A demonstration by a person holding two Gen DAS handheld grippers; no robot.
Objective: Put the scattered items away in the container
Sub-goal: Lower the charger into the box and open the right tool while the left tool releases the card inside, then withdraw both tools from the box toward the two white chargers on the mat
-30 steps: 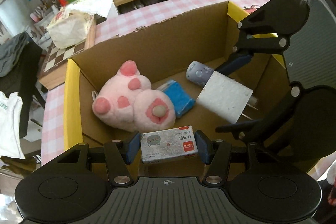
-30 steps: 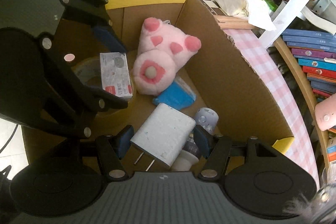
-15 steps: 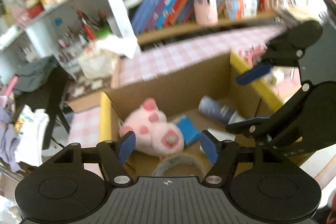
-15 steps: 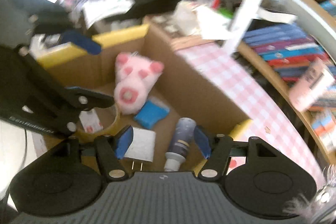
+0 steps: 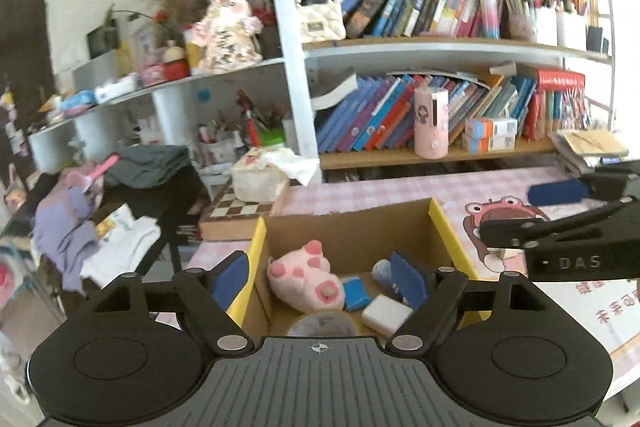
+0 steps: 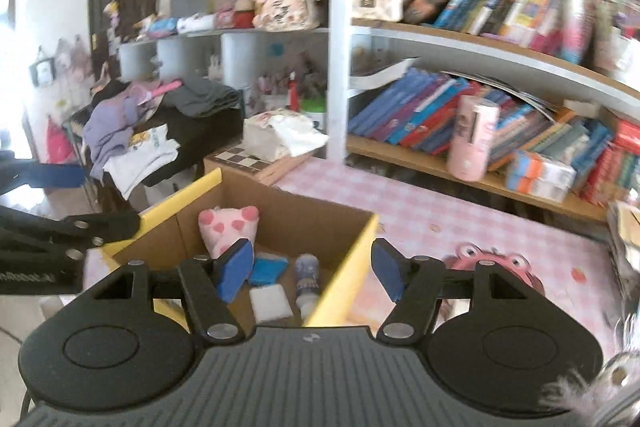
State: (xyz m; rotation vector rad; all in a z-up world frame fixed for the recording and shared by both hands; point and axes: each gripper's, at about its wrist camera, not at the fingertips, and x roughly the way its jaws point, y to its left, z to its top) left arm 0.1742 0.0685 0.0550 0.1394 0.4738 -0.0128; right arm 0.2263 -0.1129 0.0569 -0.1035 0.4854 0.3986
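Left gripper (image 5: 318, 281) raised above the cardboard box (image 5: 352, 227), jaws opening, nothing between the blue pads (image 5: 408, 281); right gripper (image 6: 312, 271) likewise clear of the box, fingers parted and empty.

Box seen at lower centre of both views, yellow-edged flaps up, resting on pink checked tabletop (image 5: 400, 187).

Contents, left wrist view: pink plush toy (image 5: 306, 277) at left of the box floor; blue pouch (image 5: 356, 293) just beside it at right; white charger block (image 5: 386, 313) below and right of the pouch; tape roll (image 5: 322, 325) at the near wall, partly cut off by the gripper body; small bottle (image 5: 382, 271) toward the right wall (partly hidden by the gripper's right pad).

Right wrist view: same plush (image 6: 228, 227) at upper left of the box interior, pouch (image 6: 269, 270), charger (image 6: 271, 303) and bottle (image 6: 307, 279) in a row beneath.

Bookshelves (image 5: 440, 99) across the upper right, chessboard case (image 5: 236, 215) left of the box
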